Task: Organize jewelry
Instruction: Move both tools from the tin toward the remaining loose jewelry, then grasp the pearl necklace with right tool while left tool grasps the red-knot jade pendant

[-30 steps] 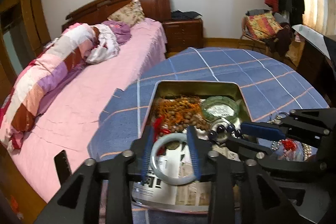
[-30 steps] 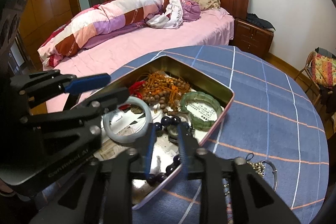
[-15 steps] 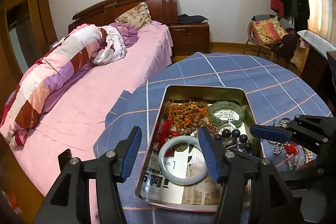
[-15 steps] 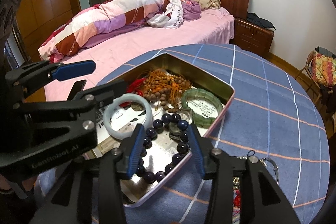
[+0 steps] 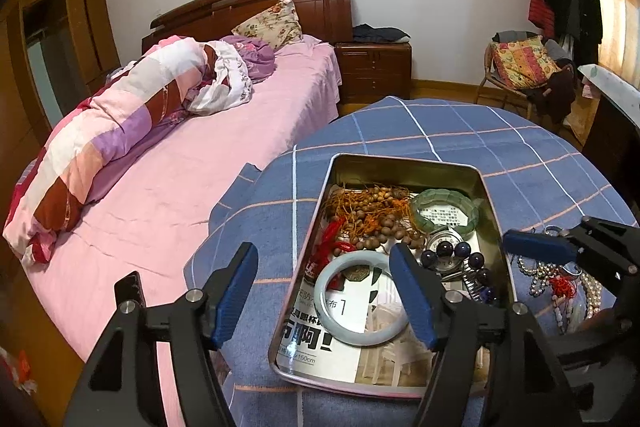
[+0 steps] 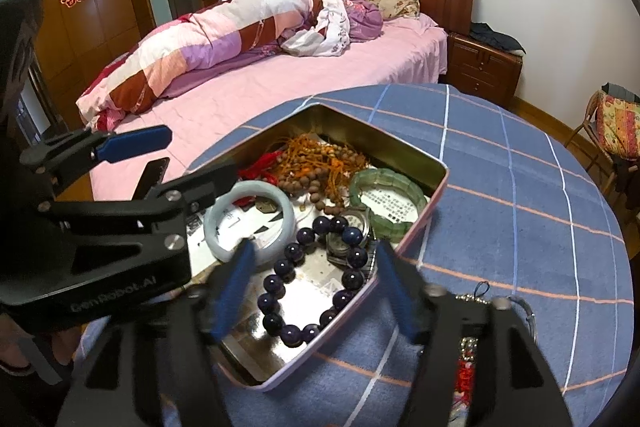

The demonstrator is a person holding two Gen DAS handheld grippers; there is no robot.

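A: Where do your two grippers stand?

B: Your left gripper (image 5: 324,291) hangs above the near left end of the metal tin (image 5: 404,163), its blue fingers (image 5: 234,291) spread wide and holding nothing. One finger is over the blue checked tablecloth (image 5: 460,131), the other over the tin beside the pale jade bangle (image 5: 360,297).

A: And the right one?

B: Your right gripper (image 6: 316,287) is spread wide too, gripping nothing. It sits low over the near corner of the tin, with the dark purple bead bracelet (image 6: 316,275) lying between and just beyond its fingertips (image 6: 234,283). I see no contact with the beads.

A: Where is the jewelry?

B: Most of it lies inside the tin on the round table. The pale bangle rests flat on printed paper (image 5: 340,343) at the near end. The purple bracelet is beside it, curling around a small watch (image 6: 346,231). Further in, the green stone bracelet (image 5: 444,207) sits near the right wall, and a tangle of brown wooden beads (image 5: 376,215) with orange cord fills the far left part, with red tassels (image 5: 332,239) next to it.

A: Anything outside the tin?

B: Yes. On the cloth, just right of the tin, lies a heap of pearl strands (image 5: 560,283) with a red knot, partly hidden behind your right gripper. A pink bed (image 5: 208,155) stands behind the table.
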